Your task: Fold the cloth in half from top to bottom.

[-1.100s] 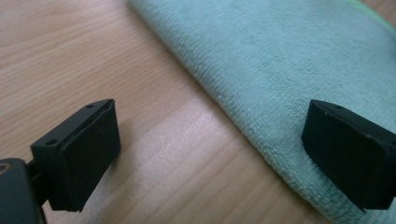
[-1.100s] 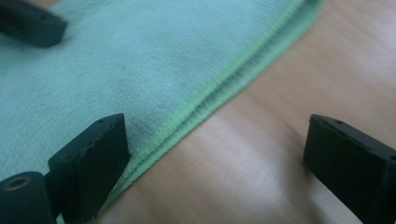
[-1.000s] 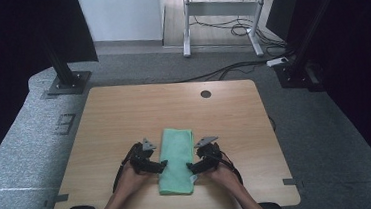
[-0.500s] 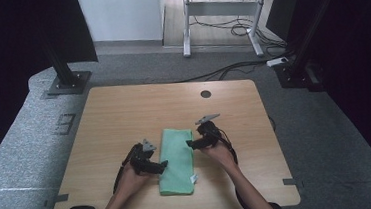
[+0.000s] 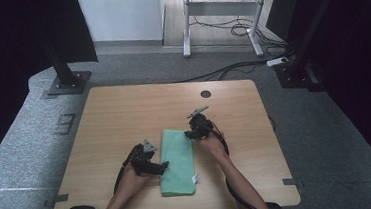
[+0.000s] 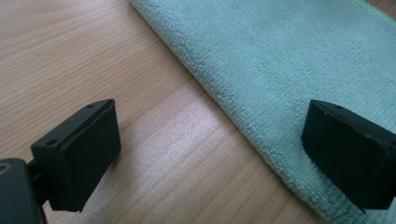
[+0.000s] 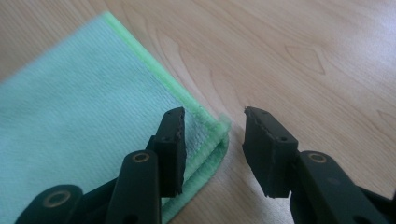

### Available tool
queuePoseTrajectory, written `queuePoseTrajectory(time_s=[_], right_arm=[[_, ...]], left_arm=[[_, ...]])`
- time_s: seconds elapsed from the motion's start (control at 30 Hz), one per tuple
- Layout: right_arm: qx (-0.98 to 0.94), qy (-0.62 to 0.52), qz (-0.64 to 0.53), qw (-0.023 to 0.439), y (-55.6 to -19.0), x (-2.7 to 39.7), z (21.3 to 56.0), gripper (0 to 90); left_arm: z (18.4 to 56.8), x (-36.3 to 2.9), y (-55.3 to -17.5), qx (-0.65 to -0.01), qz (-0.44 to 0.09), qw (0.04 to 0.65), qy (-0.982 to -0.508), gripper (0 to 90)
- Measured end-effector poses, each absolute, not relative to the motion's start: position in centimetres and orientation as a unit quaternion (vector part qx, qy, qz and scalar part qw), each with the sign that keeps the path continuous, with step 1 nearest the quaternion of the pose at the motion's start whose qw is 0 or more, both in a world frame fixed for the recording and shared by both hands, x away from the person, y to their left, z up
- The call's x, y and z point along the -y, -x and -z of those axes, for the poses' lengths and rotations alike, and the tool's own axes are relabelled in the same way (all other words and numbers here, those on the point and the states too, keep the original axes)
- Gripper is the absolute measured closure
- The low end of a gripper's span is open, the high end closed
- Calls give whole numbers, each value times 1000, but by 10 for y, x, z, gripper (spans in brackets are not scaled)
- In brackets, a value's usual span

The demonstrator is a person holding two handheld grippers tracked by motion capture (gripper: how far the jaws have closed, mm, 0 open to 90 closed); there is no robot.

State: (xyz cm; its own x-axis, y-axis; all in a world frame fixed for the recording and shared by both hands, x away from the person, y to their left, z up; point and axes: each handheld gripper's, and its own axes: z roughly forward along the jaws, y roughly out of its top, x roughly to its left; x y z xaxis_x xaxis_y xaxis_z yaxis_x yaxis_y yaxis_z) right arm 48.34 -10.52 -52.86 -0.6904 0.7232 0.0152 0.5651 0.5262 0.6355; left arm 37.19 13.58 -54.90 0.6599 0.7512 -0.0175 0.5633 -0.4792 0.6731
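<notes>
Table [image 5: 123, 109], light wood, is carrying one folded green cloth [image 5: 178, 160] lying lengthwise near the front edge, about midway between the side edges. Left gripper [image 5: 162, 167] is resting at the cloth's left long edge, jaws standing wide apart, one over bare wood, the other over the cloth [image 6: 299, 70]. Right gripper [image 5: 190, 134] is hovering at the cloth's far right corner [image 7: 219, 126]; its jaws have just been closing, straddling that corner without pressing it.

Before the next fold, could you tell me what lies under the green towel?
The folded green towel lies flat on the wooden table. At its far right corner the right gripper view shows stacked hemmed layers. Anything beneath or between the layers is covered.
</notes>
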Motion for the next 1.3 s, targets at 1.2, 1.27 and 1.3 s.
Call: queuePoseTrajectory(time_s=[1.2, 1.27, 1.3], right_arm=[[-862, -358, -338, 121, -475, 106, 519, 851], [-860, -355, -345, 122, -472, 106, 513, 852], [-860, -351, -348, 125, -470, 106, 510, 853]], left_arm=[[548, -142, -374, -410, -146, 324, -840, 39], [548, -142, -373, -410, -147, 325, -839, 37], [548, -142, -373, -411, -147, 326, -839, 37]])
